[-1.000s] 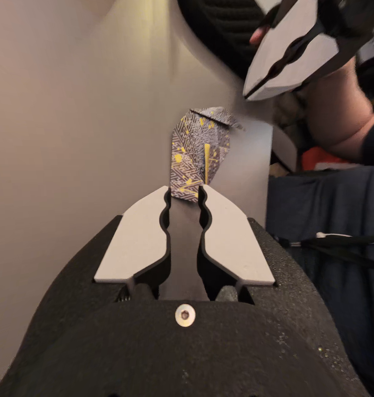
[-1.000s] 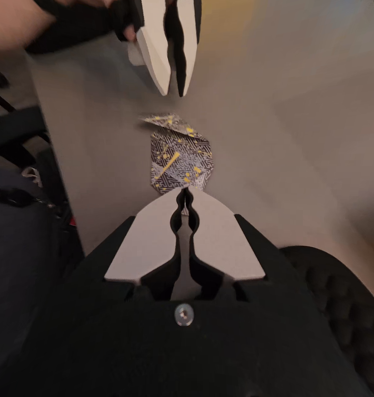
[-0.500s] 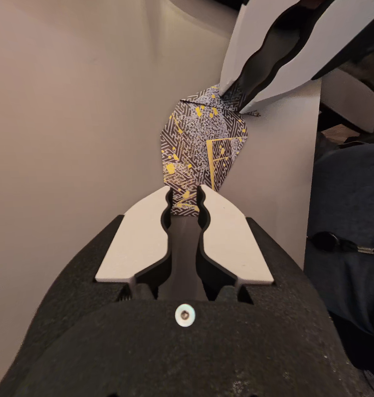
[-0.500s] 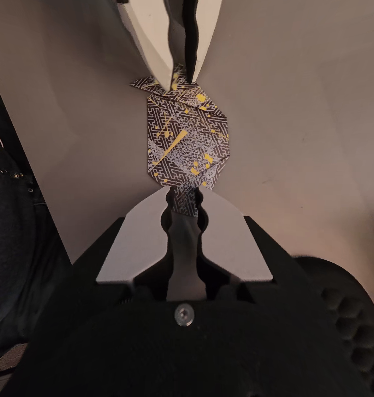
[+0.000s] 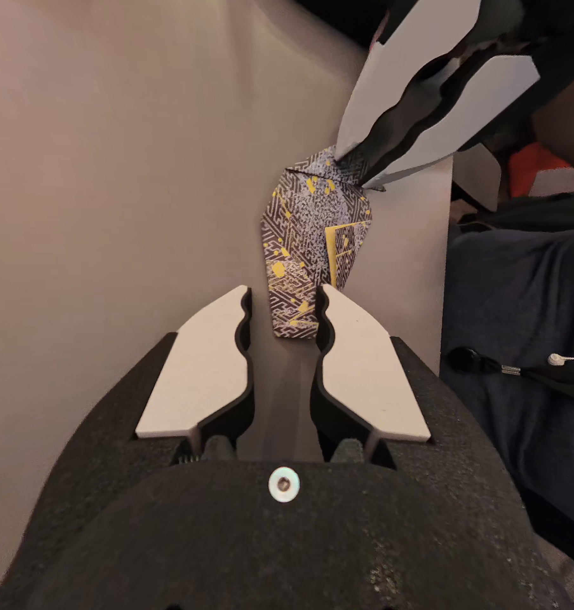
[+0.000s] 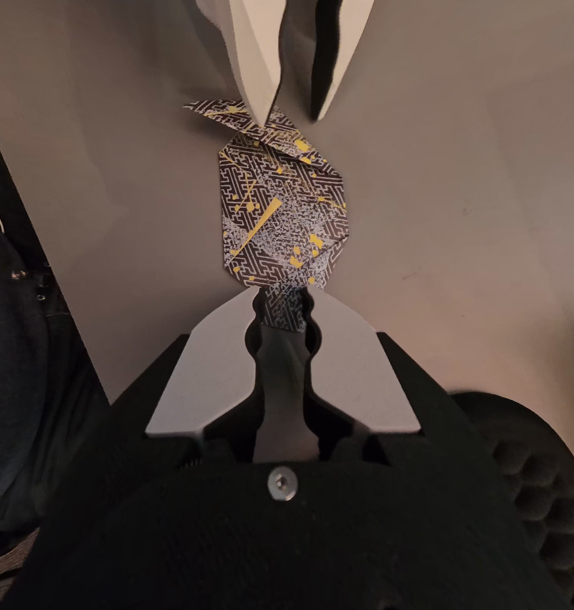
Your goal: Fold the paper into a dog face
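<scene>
The folded paper [image 5: 312,231], dark with a white maze pattern and yellow flecks, lies flat on the pale table [image 5: 114,198]. It also shows in the right wrist view [image 6: 279,214]. My left gripper [image 5: 285,293] is open, its tips astride the paper's near end. My right gripper [image 6: 282,292] is open, with a narrow paper flap lying between its fingers. Each gripper shows in the other's view at the paper's far end: the right one [image 5: 353,170] over the top fold, and the left one [image 6: 290,120] with one fingertip [image 6: 262,118] on a small side flap.
The table's edge [image 5: 444,264] runs close beside the paper, also seen in the right wrist view [image 6: 64,264]. Beyond it is a person's dark clothing [image 5: 510,330]. A black mesh object [image 6: 526,478] sits near my right gripper. An orange item [image 5: 536,165] lies off the table. About 10 centimetres separates my left fingertips from my right.
Both grippers came down onto opposite ends of the paper. My right gripper went from shut to open around the flap. My left gripper's fingers spread wider in the last half second.
</scene>
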